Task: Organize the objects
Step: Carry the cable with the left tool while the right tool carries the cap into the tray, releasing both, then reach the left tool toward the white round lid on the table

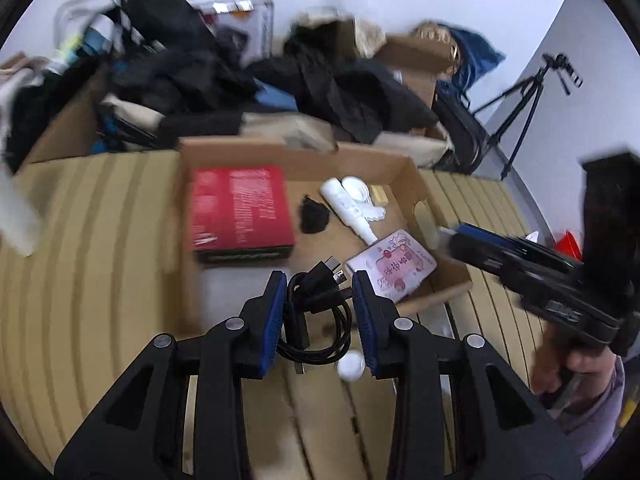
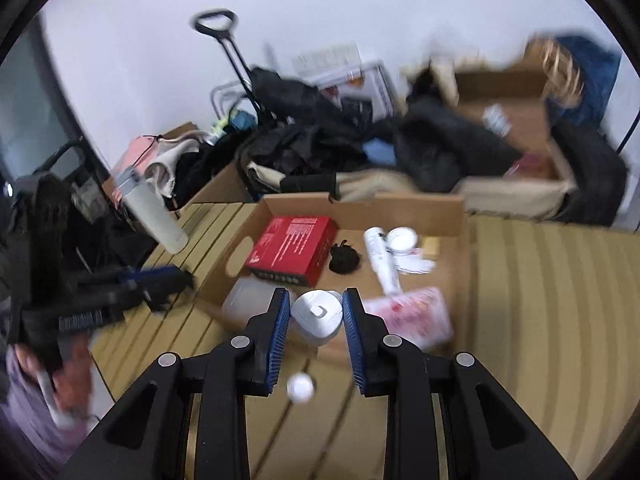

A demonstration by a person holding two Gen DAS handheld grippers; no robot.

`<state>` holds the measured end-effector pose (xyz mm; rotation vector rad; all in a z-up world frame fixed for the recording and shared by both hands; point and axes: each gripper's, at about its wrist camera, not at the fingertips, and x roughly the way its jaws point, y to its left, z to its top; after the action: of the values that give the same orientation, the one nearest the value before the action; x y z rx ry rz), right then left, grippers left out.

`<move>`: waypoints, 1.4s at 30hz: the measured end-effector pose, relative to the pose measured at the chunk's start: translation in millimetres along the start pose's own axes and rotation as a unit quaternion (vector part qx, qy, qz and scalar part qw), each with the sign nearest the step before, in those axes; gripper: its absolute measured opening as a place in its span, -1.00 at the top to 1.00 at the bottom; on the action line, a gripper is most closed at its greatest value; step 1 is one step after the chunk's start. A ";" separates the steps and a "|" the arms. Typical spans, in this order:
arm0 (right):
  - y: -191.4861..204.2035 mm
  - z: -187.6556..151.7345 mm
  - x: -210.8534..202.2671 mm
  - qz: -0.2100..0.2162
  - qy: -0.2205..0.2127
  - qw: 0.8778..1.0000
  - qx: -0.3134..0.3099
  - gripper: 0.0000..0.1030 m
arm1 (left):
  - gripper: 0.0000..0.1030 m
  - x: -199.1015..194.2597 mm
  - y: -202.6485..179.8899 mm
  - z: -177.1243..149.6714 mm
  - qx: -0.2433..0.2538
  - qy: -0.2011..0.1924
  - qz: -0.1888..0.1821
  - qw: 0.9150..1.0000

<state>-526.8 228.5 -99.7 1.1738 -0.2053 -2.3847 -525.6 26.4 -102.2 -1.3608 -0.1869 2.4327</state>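
Cardboard box (image 1: 404,168) on slatted table already holds red box (image 1: 240,210), tube, card. My left gripper (image 1: 320,280) clamps black cable (image 1: 316,312), right gripper (image 2: 316,298) clamps white gadget (image 2: 318,316); both near box, still to drop in.

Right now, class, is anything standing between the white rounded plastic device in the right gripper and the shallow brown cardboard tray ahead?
Nothing visible does. The right gripper holds the white rounded plastic device just over the shallow brown cardboard tray's near edge; bare cardboard shows ahead of it.
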 end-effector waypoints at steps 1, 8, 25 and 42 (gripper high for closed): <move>-7.5 8.1 24.8 -0.002 0.020 1.000 0.010 0.42 | 0.42 16.1 -4.9 2.5 0.013 0.007 0.004 1.000; -32.6 17.9 116.2 -0.020 0.094 0.995 0.039 0.41 | -0.16 79.1 -7.0 -1.5 0.029 0.036 -0.001 0.999; 10.3 -3.8 -47.0 -0.074 0.044 0.996 -0.012 -0.46 | -0.96 -110.3 8.2 -56.0 0.039 -0.060 0.141 0.987; 110.4 -271.3 -202.4 -0.081 -0.009 0.991 -0.103 -0.48 | -1.00 -214.9 -70.7 -285.5 -0.002 -0.083 0.109 0.990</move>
<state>-171.3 246.9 -88.5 1.1091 0.1325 -2.4861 -164.5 -0.3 -62.2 -1.2366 -0.0882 2.7315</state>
